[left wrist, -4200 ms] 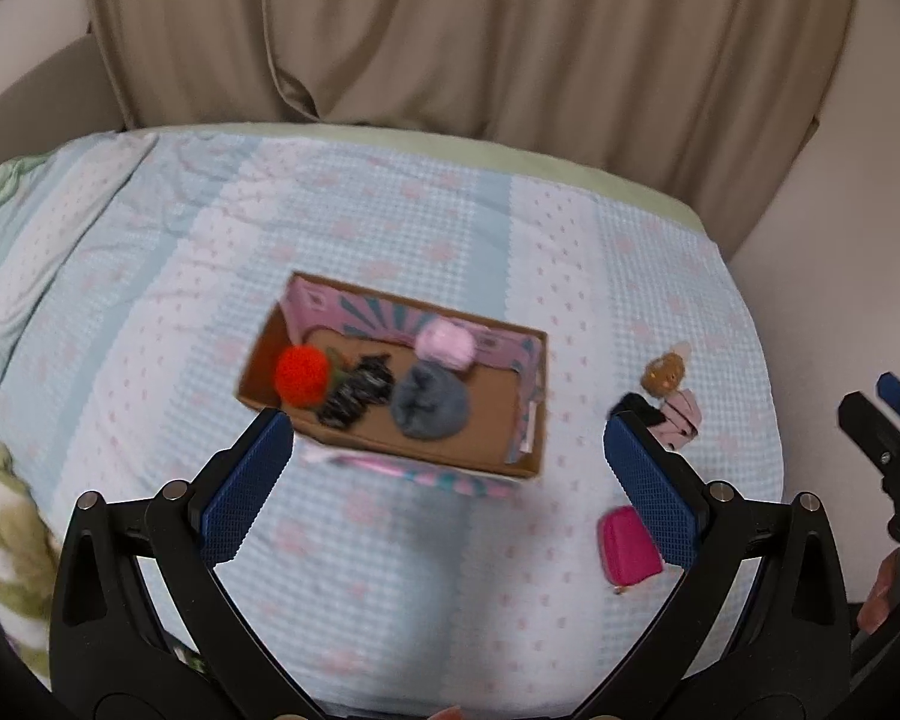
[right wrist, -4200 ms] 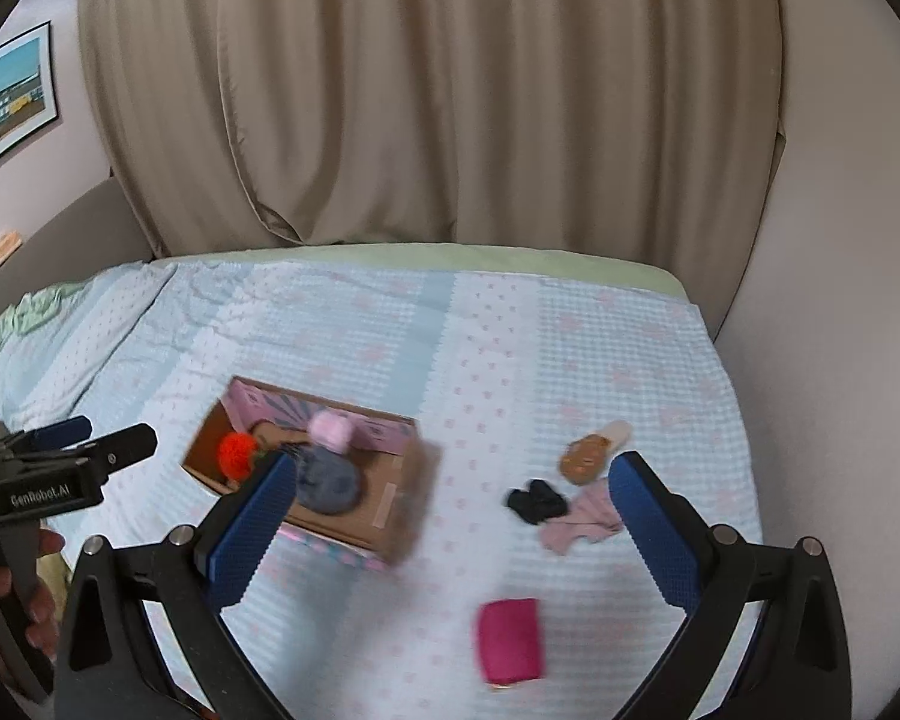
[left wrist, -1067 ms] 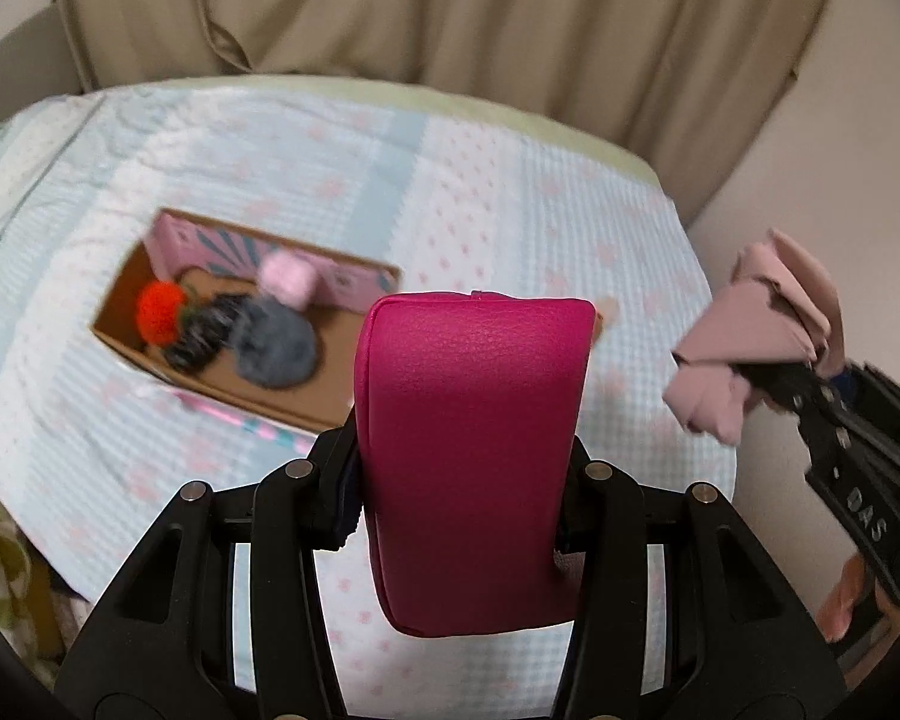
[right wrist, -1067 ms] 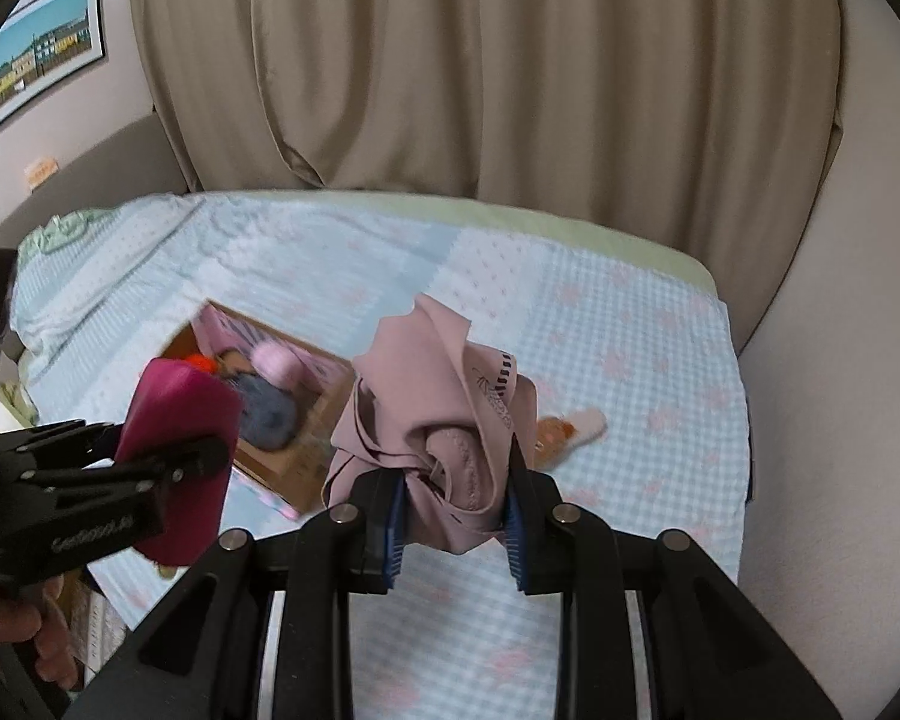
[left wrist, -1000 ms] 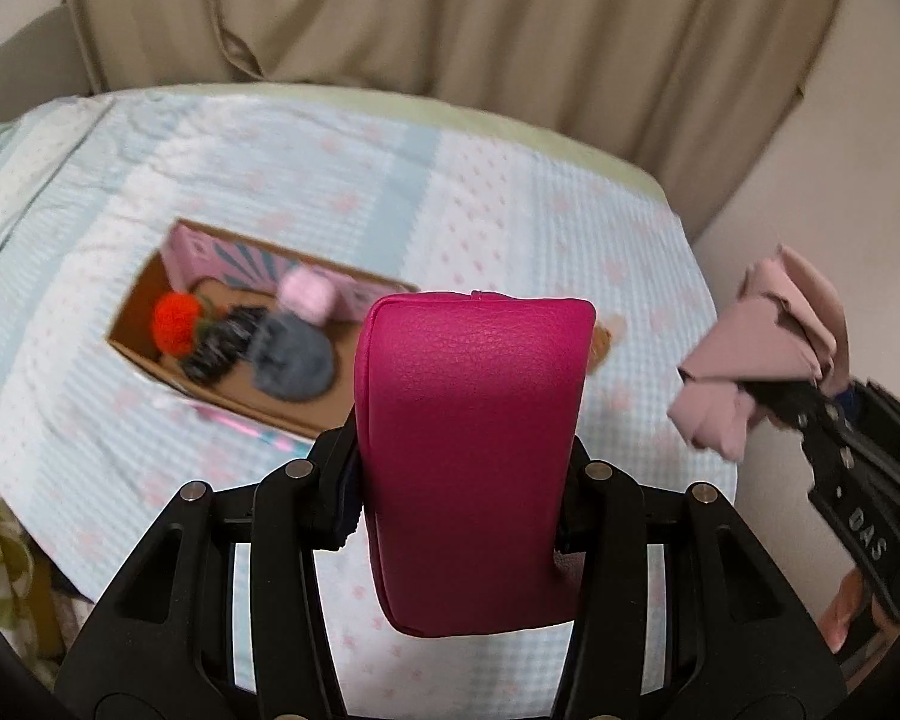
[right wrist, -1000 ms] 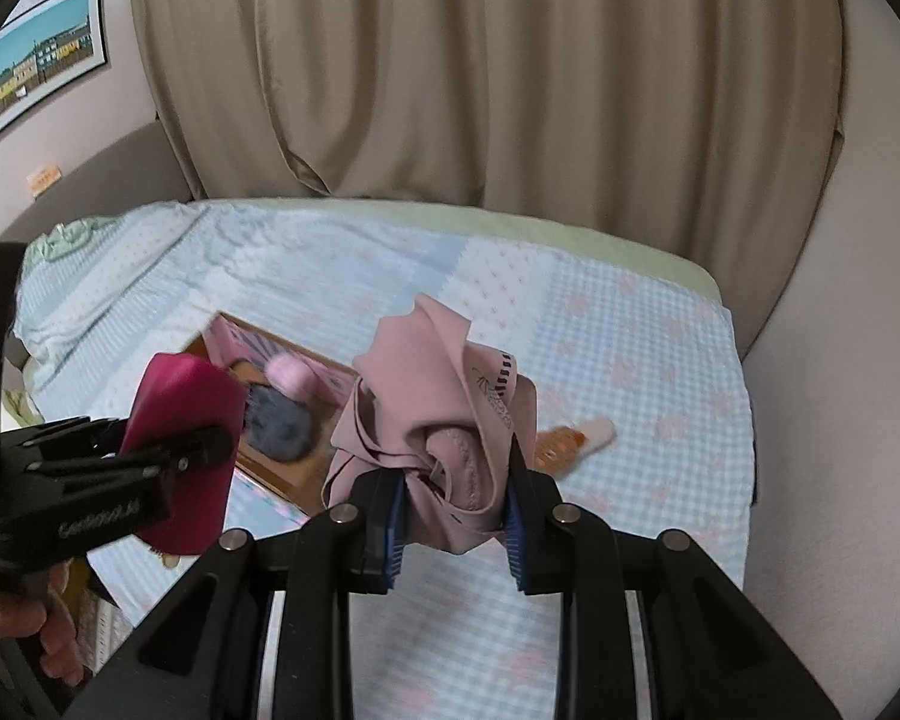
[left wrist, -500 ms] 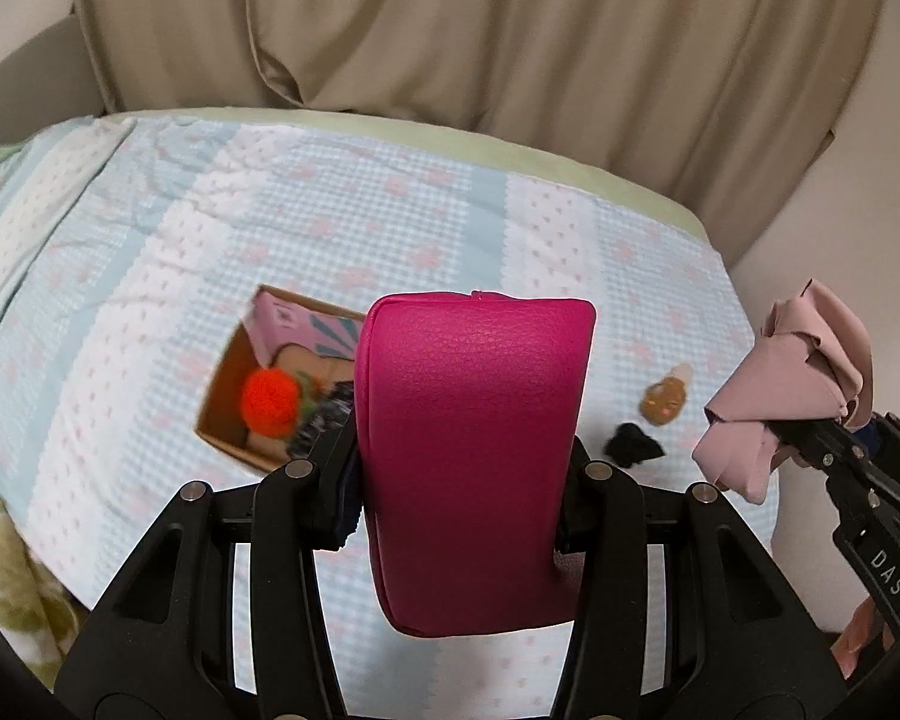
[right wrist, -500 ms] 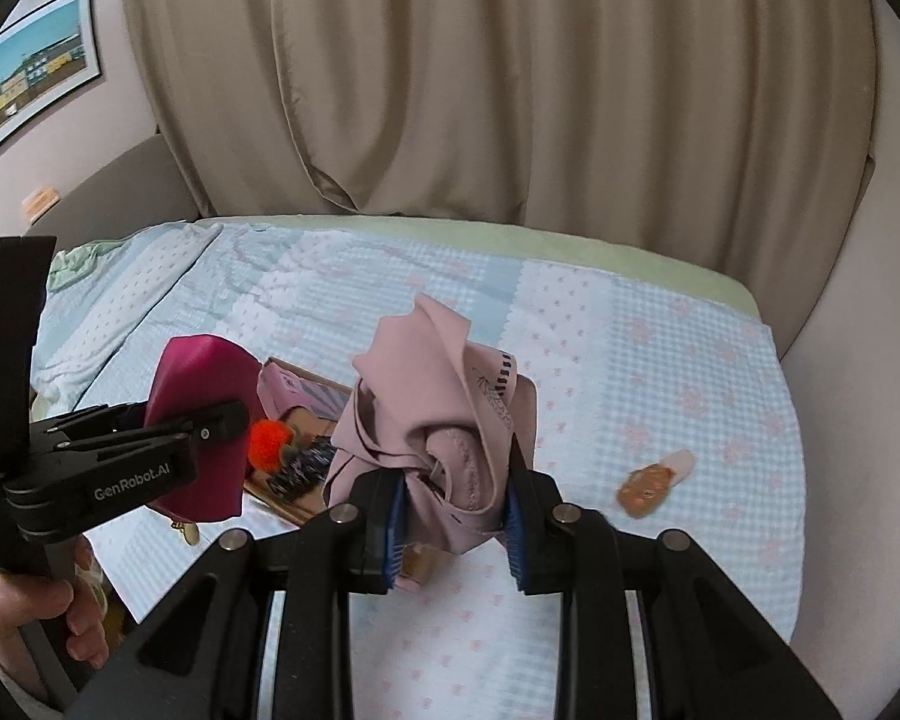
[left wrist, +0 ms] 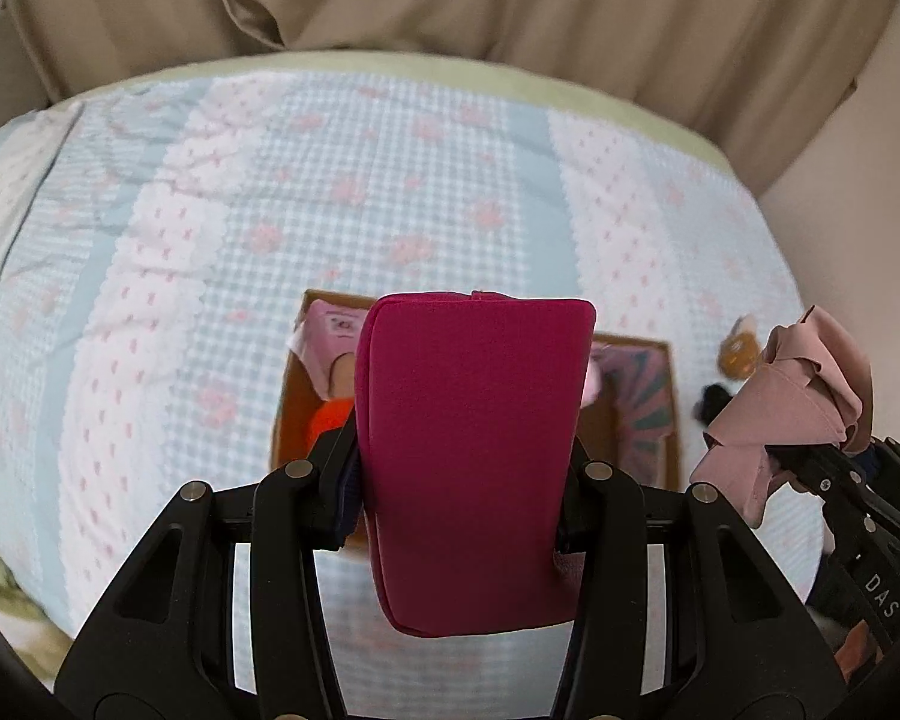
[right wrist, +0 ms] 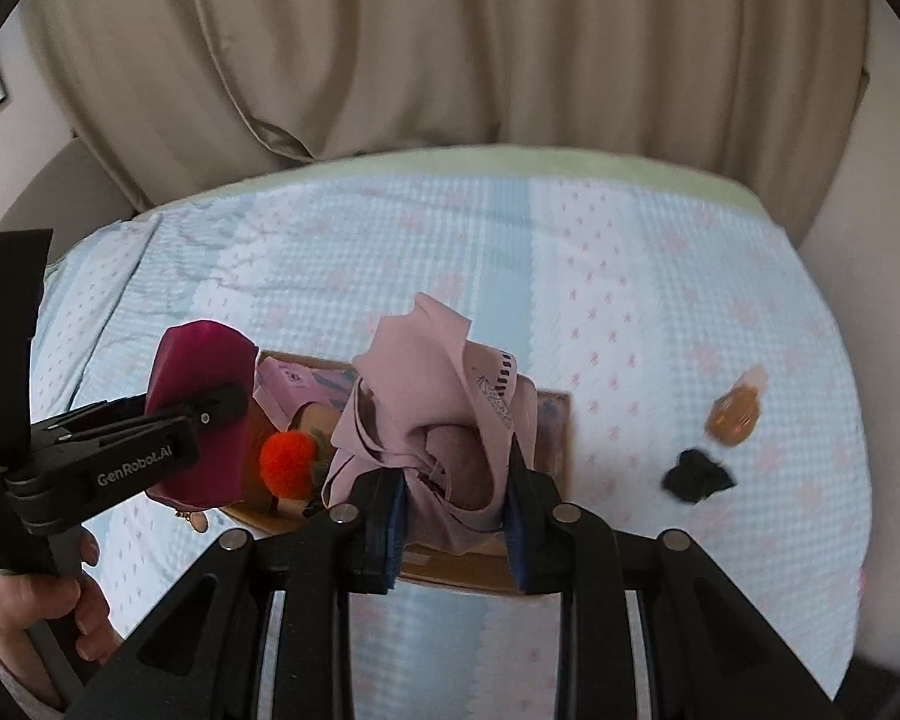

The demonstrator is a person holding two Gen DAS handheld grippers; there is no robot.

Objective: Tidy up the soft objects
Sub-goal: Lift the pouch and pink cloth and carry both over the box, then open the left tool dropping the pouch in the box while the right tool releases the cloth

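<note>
beige curtains fill the top of both views, and below them a bed under a pale blue and pink checked cover takes up the middle of each frame.

left gripper is clamped on a magenta pouch that stands upright between the jaws and hides most of the centre of the left wrist view. behind it, lower centre, sits the cardboard box, with an orange pompom showing inside at its left end.

right gripper is closed on a bunched pink cloth, centre of the right wrist view, hanging over the box. still out on the cover at the right of that frame lie a small brown plush and, just below it, a black soft item, apart from each other and well apart from the box.

the pouch looks padded and light, with a smooth skin that could slip, so a hold across its flat sides suits it. the cloth is limp and will sag and trail; pinched at the bunched middle it should drop cleanly. both seem ready for release into the box, though the pouch hides how much room is left.
</note>
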